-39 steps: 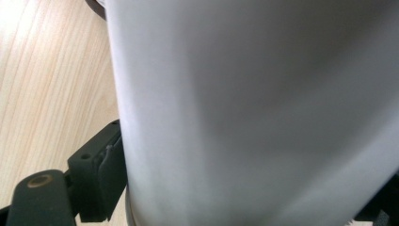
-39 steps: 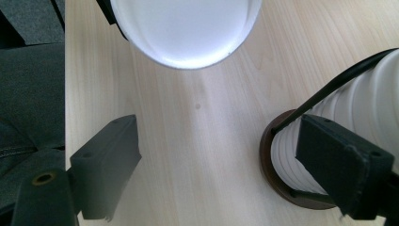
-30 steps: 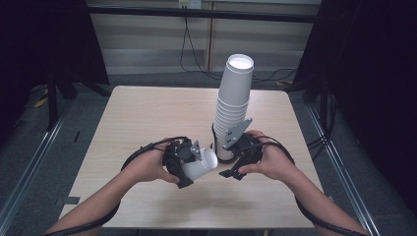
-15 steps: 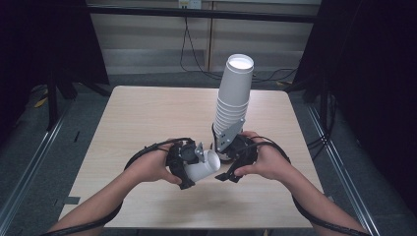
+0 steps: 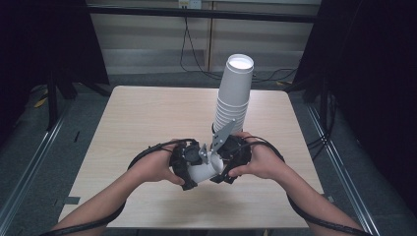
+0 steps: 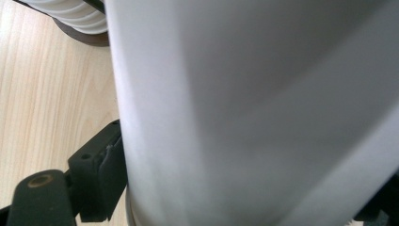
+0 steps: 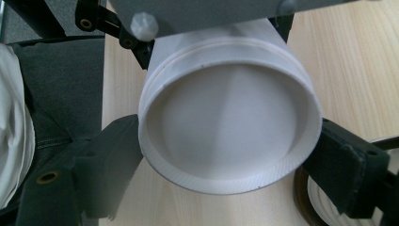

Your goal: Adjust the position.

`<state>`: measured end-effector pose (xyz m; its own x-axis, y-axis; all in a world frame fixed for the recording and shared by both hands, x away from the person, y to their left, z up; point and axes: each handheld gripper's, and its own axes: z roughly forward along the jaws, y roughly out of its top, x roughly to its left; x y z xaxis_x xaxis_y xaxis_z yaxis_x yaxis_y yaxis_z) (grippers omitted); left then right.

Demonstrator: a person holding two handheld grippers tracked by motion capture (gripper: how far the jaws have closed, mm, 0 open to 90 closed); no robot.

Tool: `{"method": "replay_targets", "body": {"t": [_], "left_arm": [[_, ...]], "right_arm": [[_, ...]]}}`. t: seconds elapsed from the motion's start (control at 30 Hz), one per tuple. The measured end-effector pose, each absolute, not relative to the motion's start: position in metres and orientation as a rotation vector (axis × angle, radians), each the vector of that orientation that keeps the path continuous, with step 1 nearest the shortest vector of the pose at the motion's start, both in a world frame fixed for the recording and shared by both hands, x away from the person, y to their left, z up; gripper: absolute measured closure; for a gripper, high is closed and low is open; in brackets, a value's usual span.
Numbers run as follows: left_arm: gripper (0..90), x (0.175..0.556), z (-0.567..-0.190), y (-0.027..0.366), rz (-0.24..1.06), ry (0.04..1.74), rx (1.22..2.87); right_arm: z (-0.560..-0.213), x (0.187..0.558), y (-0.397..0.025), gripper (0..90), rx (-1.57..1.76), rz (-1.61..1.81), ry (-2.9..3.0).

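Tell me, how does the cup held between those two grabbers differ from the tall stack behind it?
The single paper cup lies on its side, clamped between the left gripper and right gripper; the stack of paper cups stands upside down on the table, untouched. One is a lone cup; the other is many nested together. Both are plain white.

Black left gripper (image 5: 189, 164) and right gripper (image 5: 227, 160), trailing black cables

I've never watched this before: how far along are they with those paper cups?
One white paper cup is already off the tall cup stack and lies sideways, above the table. In hand: the left gripper and right gripper both clamp it, the right gripper at its bottom end. Left: the stack standing behind them is still many cups tall.
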<state>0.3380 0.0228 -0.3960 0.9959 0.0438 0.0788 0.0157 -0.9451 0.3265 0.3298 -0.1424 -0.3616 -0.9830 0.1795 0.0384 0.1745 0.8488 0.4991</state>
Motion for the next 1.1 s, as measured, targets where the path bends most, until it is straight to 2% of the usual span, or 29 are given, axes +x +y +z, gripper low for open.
{"method": "replay_targets", "body": {"t": [0.37,0.43,0.5,0.53,0.9,0.93,0.97,1.1], "left_arm": [[13.5,0.337,-0.397,0.02,0.115,-0.002,2.815],[13.4,0.336,-0.397,0.019,0.121,0.004,2.807],[13.5,0.331,-0.401,0.018,0.108,0.08,2.754],[13.5,0.335,-0.397,0.018,0.114,-0.001,2.805],[14.6,0.335,-0.395,0.019,0.131,-0.025,2.801],[14.5,0.332,-0.399,0.018,0.126,0.062,2.738],[14.3,0.332,-0.399,0.018,0.126,0.062,2.738],[12.6,0.338,-0.394,0.021,0.158,-0.037,2.772]], "right_arm": [[-0.362,0.33,-0.134,19.2,0.275,0.773,3.046],[-0.363,0.33,-0.133,20.2,0.29,0.776,3.046],[-0.365,0.331,-0.132,22.7,0.281,0.778,3.047],[-0.365,0.331,-0.132,22.9,0.28,0.778,3.046],[-0.364,0.329,-0.133,25.9,0.302,0.778,3.039],[-0.364,0.328,-0.134,26.2,0.293,0.777,3.031],[-0.364,0.328,-0.134,26.2,0.298,0.774,3.027],[-0.364,0.328,-0.136,26.2,0.297,0.789,3.008]]}}
